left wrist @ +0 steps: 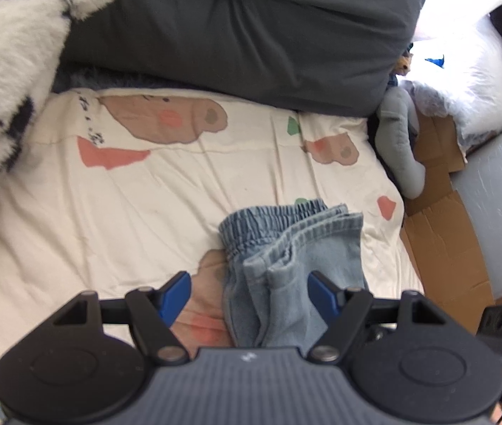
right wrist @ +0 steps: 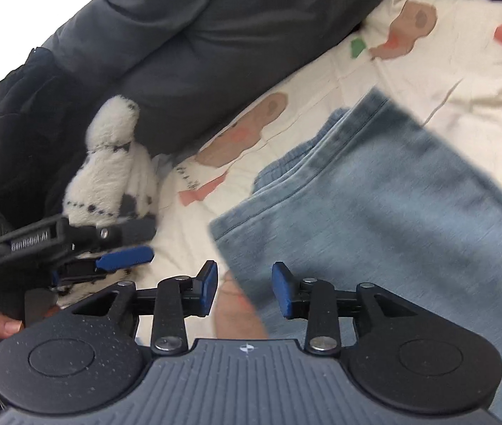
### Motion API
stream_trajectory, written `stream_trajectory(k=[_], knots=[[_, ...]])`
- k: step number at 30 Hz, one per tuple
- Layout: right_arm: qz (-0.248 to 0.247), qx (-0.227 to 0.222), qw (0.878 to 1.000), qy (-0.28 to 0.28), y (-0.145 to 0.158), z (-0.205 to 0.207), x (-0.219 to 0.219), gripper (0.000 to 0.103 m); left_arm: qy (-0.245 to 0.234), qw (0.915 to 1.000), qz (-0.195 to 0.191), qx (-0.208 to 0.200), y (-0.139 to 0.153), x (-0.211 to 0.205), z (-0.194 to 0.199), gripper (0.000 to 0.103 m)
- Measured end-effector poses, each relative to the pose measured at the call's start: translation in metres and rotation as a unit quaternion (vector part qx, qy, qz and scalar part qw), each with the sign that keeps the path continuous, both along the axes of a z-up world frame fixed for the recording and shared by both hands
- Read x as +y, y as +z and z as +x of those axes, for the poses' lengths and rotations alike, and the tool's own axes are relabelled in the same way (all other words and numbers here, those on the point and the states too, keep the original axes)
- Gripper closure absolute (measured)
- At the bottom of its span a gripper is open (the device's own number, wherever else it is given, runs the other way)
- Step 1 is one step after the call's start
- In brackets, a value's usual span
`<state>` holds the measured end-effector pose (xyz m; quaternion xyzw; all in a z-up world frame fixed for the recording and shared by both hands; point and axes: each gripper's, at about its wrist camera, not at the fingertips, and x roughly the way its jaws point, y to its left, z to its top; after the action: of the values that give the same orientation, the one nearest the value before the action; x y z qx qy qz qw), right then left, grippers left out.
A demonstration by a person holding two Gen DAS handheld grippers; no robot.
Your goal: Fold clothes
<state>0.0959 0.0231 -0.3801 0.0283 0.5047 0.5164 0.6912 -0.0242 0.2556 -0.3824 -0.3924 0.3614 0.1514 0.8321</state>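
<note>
I'm hovering both tools, left (left wrist: 249, 292) wide, right (right wrist: 245, 288) narrow and empty, risking snagging and unfolding the jeans (left wrist: 297, 248).

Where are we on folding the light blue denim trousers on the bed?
Done: light blue denim trousers lie folded in layers on the cream printed bedsheet, elastic waistband showing. In hand: nothing; left gripper and right gripper both stand open above the denim. Left: possibly one more fold or smoothing; no other unfolded garment clearly visible.

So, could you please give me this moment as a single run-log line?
stage: folding | jeans: folded on bedsheet | left gripper: open, astride jeans | right gripper: open, jeans edge between jaws
</note>
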Motion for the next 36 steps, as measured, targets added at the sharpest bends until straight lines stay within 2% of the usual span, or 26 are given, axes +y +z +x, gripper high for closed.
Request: stream_trajectory(k=[8, 11, 19, 22, 25, 29, 31, 36], knots=[[-0.030, -0.079, 0.996, -0.015, 0.002, 0.058, -0.010, 0.064, -0.029, 0.9990, -0.002, -0.034, -0.011, -0.021, 0.016, 0.038], [-0.042, -0.114, 0.993, -0.010, 0.000, 0.077, -0.008, 0.060, -0.035, 0.9990, 0.006, -0.026, -0.017, -0.026, 0.024, 0.040], [-0.054, -0.171, 0.983, 0.041, -0.009, 0.105, 0.025, 0.059, -0.014, 0.9995, 0.002, -0.028, -0.028, -0.027, 0.029, 0.065], [-0.052, -0.189, 0.979, 0.057, -0.010, 0.109, 0.037, 0.059, -0.018, 0.9994, 0.013, -0.028, -0.027, -0.027, 0.034, 0.067], [-0.049, -0.195, 0.977, 0.066, -0.012, 0.112, 0.044, 0.059, -0.009, 0.9995, 0.008, -0.028, -0.032, -0.023, 0.037, 0.089], [-0.035, -0.202, 0.976, 0.074, -0.007, 0.113, 0.047, 0.090, -0.006, 0.9995, 0.012, -0.029, -0.033, -0.020, 0.037, 0.092], [-0.031, -0.206, 0.975, 0.080, -0.004, 0.111, 0.048, 0.093, -0.003, 0.9993, 0.017, -0.035, -0.029, -0.020, 0.034, 0.093], [-0.032, -0.209, 0.974, 0.077, 0.003, 0.115, 0.051, 0.094, 0.003, 0.9990, 0.027, -0.036, -0.029, -0.019, 0.034, 0.093]])
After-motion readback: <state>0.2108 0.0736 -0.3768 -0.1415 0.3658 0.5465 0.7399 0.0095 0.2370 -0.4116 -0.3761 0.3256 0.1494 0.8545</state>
